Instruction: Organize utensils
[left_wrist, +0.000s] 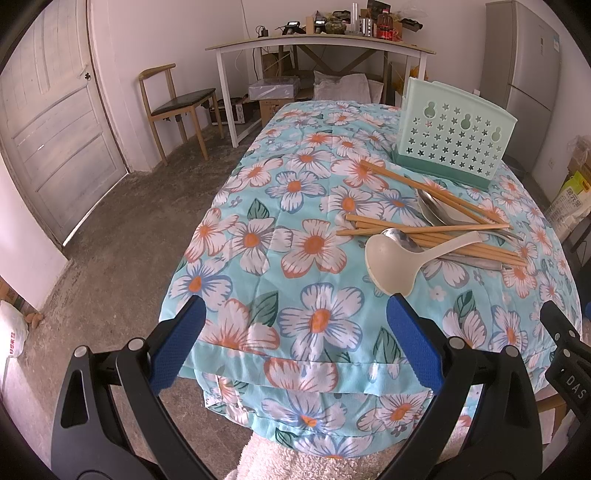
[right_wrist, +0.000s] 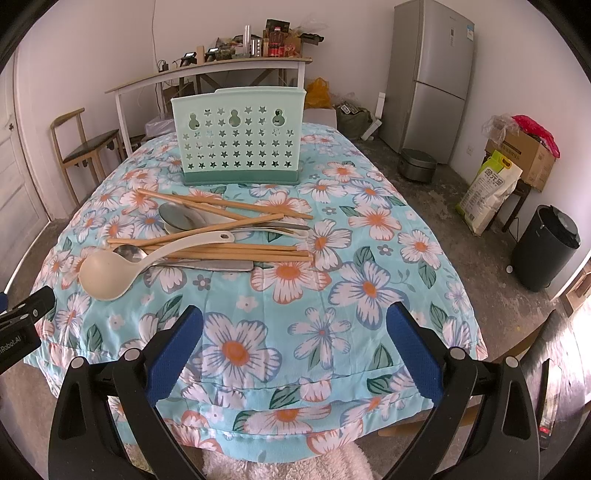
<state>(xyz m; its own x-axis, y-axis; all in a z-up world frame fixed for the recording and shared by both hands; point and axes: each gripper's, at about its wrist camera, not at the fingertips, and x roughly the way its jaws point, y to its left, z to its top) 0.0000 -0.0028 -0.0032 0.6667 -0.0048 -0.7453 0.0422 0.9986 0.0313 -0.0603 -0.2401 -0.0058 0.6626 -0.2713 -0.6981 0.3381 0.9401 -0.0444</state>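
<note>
A mint-green utensil holder (right_wrist: 240, 136) with star holes stands upright on the floral tablecloth (right_wrist: 369, 288); it also shows in the left wrist view (left_wrist: 452, 136). In front of it lies a pile: several wooden chopsticks (right_wrist: 236, 253), metal spoons (right_wrist: 177, 216) and a cream plastic ladle (right_wrist: 107, 277). The ladle (left_wrist: 391, 264) and chopsticks (left_wrist: 436, 236) also show in the left wrist view. My left gripper (left_wrist: 295, 339) is open and empty above the table's near edge, left of the pile. My right gripper (right_wrist: 295, 347) is open and empty, in front of the pile.
A wooden chair (left_wrist: 173, 107) and a white side table (left_wrist: 317, 44) with clutter stand behind. A grey fridge (right_wrist: 432, 74), a black bin (right_wrist: 546, 247), boxes and a sack (right_wrist: 491, 188) stand to the right. A door (left_wrist: 48, 129) is on the left.
</note>
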